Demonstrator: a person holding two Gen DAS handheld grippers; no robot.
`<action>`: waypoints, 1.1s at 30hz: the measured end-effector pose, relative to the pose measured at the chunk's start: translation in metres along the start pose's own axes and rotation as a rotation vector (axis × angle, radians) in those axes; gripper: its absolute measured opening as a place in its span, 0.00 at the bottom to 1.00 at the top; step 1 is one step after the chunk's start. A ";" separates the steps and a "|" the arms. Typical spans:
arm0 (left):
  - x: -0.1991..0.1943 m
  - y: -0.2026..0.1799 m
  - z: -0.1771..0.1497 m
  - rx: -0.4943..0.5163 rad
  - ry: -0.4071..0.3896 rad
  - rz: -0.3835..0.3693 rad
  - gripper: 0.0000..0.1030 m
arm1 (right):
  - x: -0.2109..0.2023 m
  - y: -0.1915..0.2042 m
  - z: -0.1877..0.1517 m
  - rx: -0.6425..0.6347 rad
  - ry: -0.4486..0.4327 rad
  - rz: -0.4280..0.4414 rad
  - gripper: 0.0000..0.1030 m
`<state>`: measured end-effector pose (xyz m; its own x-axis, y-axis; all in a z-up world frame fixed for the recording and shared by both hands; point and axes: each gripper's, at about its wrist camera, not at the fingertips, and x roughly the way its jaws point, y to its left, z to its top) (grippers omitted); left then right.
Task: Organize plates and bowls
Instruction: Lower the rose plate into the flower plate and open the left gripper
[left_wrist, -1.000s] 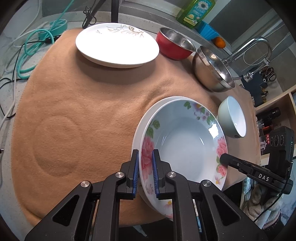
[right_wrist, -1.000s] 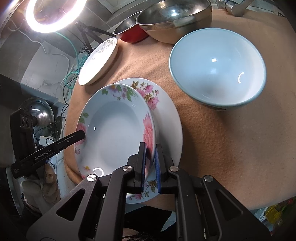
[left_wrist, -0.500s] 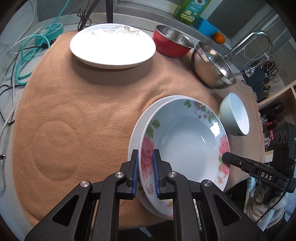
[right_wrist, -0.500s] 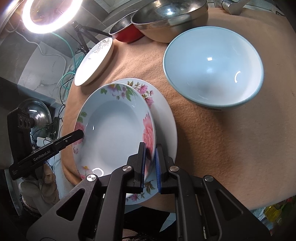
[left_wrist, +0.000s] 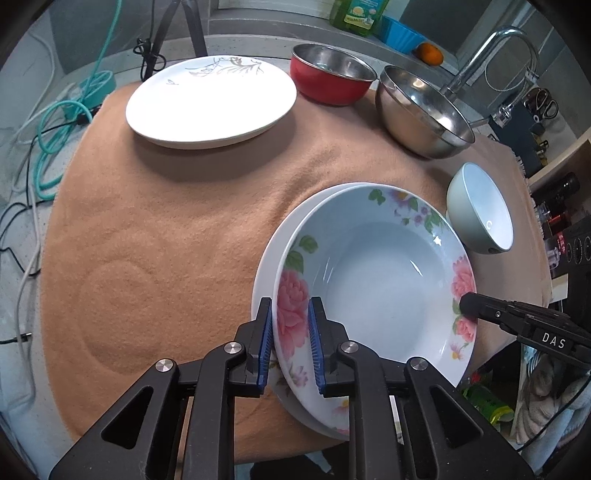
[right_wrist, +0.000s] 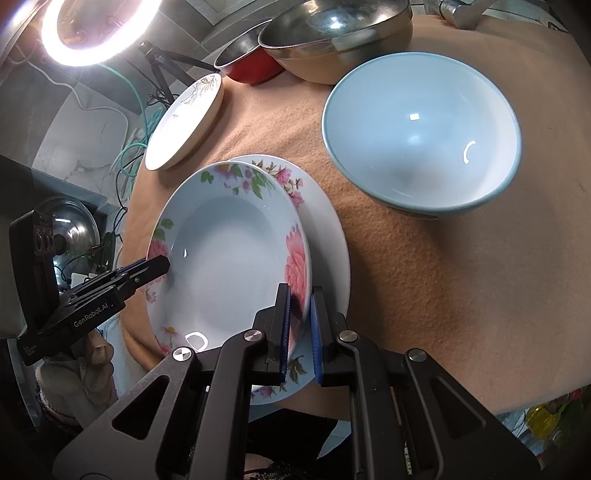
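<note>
A deep floral plate (left_wrist: 376, 291) (right_wrist: 225, 266) sits on a flat floral plate (left_wrist: 266, 266) (right_wrist: 328, 236) at the near edge of a brown cloth (left_wrist: 166, 229). My left gripper (left_wrist: 290, 306) (right_wrist: 164, 262) straddles the deep plate's left rim. Its jaws are opening, and the pads stand slightly off the rim. My right gripper (right_wrist: 300, 291) (left_wrist: 465, 306) is shut on the opposite rim. A light blue bowl (left_wrist: 484, 214) (right_wrist: 421, 136) stands just right of the plates.
At the back of the cloth are a white plate with a leaf print (left_wrist: 210, 99), a red bowl (left_wrist: 332, 79) and a steel bowl (left_wrist: 421, 110). A faucet (left_wrist: 491, 55) rises behind them. Cables (left_wrist: 55, 147) lie off the cloth's left edge.
The left gripper's jaws have spread a little around the deep plate's rim, and its view has rolled slightly. The right gripper and both plates stay where they were.
</note>
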<state>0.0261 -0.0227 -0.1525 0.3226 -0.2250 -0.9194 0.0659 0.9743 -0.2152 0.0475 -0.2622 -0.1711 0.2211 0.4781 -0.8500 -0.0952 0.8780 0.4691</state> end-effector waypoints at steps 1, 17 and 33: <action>0.000 -0.001 0.000 0.003 0.000 0.003 0.17 | 0.000 0.000 0.000 -0.001 0.000 -0.002 0.10; 0.001 -0.009 0.001 0.051 -0.003 0.050 0.17 | 0.000 0.000 -0.001 -0.004 0.003 -0.005 0.09; 0.000 -0.004 0.001 0.014 -0.012 0.018 0.17 | 0.000 0.007 0.005 -0.062 0.036 -0.072 0.12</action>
<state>0.0264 -0.0261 -0.1515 0.3349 -0.2077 -0.9191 0.0737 0.9782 -0.1942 0.0511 -0.2560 -0.1662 0.1942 0.4128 -0.8898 -0.1399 0.9095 0.3914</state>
